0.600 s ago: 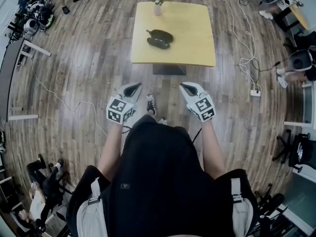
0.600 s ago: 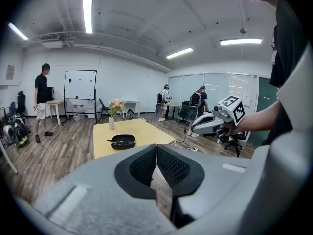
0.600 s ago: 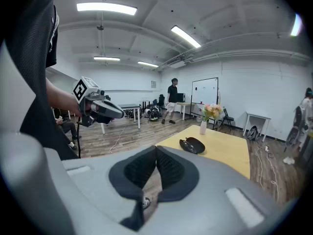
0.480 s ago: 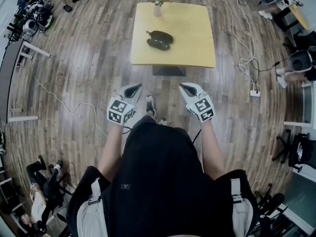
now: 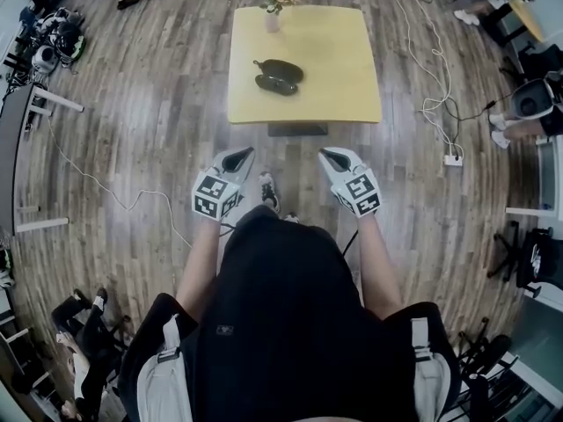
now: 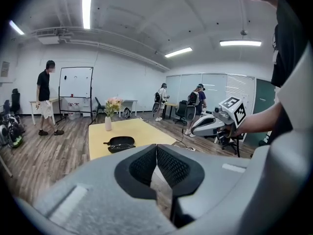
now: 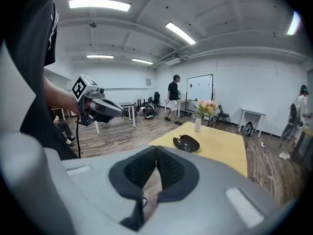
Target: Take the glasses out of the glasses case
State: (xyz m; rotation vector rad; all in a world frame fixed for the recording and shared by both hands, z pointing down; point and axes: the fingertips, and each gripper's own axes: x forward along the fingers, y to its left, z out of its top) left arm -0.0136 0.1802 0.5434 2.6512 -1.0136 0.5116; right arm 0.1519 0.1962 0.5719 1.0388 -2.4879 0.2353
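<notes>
Open wood floor (image 5: 281, 152) separates the left gripper (image 5: 236, 158) and right gripper (image 5: 331, 156) from the yellow table (image 5: 343, 86). The table's near strip and right half lie bare, leaving the glasses case (image 5: 278, 76) approachable from front and right. A flower vase (image 5: 273, 18) stands behind it at the far edge. A white cable (image 5: 431, 104) trails over the floor right of the table.
</notes>
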